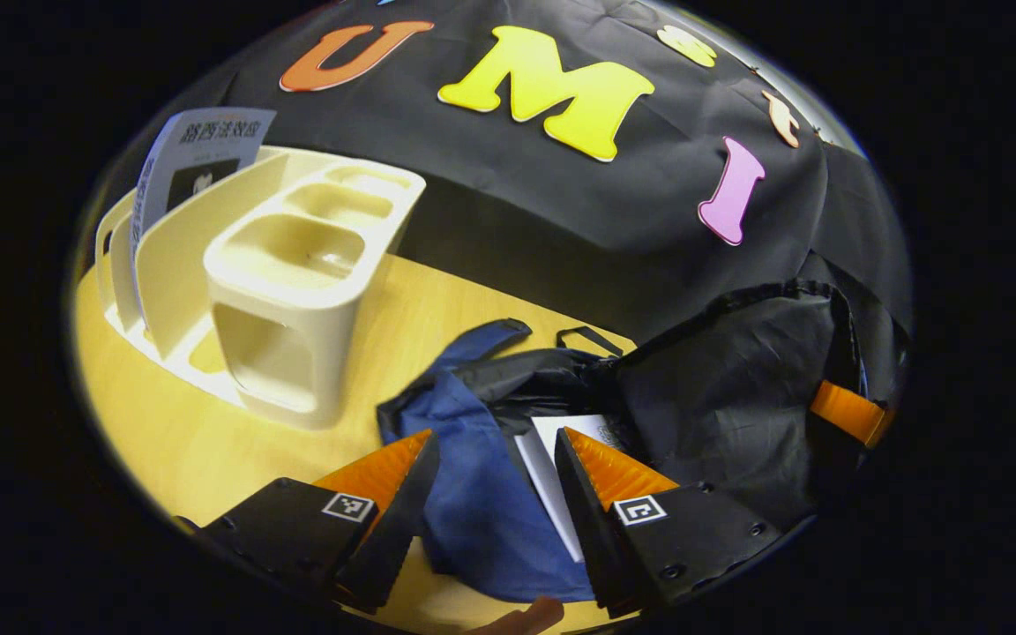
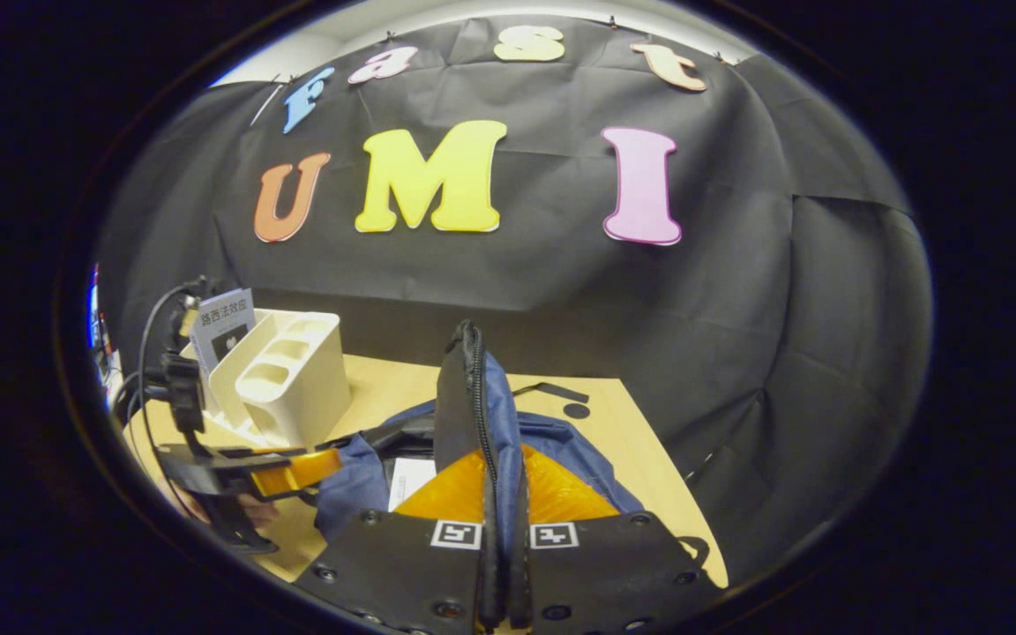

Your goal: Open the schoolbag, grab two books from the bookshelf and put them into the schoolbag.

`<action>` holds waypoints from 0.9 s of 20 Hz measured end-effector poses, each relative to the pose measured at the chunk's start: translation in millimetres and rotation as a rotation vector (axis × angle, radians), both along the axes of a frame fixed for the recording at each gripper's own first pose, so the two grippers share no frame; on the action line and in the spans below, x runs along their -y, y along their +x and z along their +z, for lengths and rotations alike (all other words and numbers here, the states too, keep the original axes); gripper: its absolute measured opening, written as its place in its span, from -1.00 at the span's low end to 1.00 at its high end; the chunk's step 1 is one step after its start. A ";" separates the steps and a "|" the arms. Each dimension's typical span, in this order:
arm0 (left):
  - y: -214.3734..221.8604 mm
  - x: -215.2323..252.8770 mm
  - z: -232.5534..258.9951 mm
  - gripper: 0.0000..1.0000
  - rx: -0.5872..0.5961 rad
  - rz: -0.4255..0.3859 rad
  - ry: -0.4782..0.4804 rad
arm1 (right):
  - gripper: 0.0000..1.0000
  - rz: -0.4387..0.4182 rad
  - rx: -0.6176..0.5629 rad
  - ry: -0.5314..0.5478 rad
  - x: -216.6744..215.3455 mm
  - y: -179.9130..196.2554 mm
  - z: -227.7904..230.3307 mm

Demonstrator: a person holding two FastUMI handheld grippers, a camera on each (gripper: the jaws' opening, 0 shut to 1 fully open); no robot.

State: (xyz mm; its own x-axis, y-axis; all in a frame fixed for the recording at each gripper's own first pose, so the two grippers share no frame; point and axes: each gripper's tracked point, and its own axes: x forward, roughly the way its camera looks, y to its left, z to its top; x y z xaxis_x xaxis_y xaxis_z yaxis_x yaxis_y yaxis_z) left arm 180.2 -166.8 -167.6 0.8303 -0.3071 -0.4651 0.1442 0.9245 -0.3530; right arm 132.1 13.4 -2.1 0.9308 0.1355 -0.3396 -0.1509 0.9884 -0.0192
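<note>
Pale wooden tabletop (image 1: 208, 441) underneath everything, backed by the black cloth wall.

Dark-blue fabric schoolbag with black lining (image 1: 481, 494) lying open on that tabletop, near the front edge in the left gripper view; flap (image 2: 473, 397) lifted upright in the right gripper view.

Cream plastic bookshelf with dividers and three cup-like wells (image 1: 296, 265) standing on the tabletop behind and beside the bag, apart from it; also at far left in the right gripper view (image 2: 287, 375).

One upright book with a grey-white cover (image 1: 199, 154) in a rear slot of the bookshelf, leaning slightly. Second white-covered book (image 1: 552, 467) lying inside the bag's mouth — partly hidden by lining.

Left gripper (image 1: 495, 441) poised over the open bag, fingers spread wide, nothing between them; seen from the side in the right gripper view (image 2: 292, 476), a hand behind it.

Right gripper (image 2: 499, 494) clamped on the raised flap's zipper edge, fingers pressed to either side — holding it up.
</note>
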 end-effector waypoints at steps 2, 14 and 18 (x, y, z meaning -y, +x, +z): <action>-4.4 -24.2 19.6 0.66 0.052 -0.005 0.049 | -0.89 -0.010 -0.007 -0.009 -3.8 1.0 -5.5; 12.9 -197.8 135.6 0.65 0.345 0.149 0.208 | -0.89 -0.016 0.000 -0.025 -27.5 3.1 -21.8; 35.2 -240.3 178.2 0.65 0.418 0.195 0.253 | -0.89 0.020 0.011 -0.020 -43.4 0.4 -17.7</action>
State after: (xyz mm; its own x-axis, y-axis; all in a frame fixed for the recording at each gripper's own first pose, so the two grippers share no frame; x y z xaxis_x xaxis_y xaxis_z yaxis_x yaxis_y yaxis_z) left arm 215.4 73.6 10.6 0.9914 -0.0496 -0.1212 0.0421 0.9971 -0.0638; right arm 132.4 56.8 -19.7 0.9316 0.1474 -0.3321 -0.1704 0.9845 -0.0412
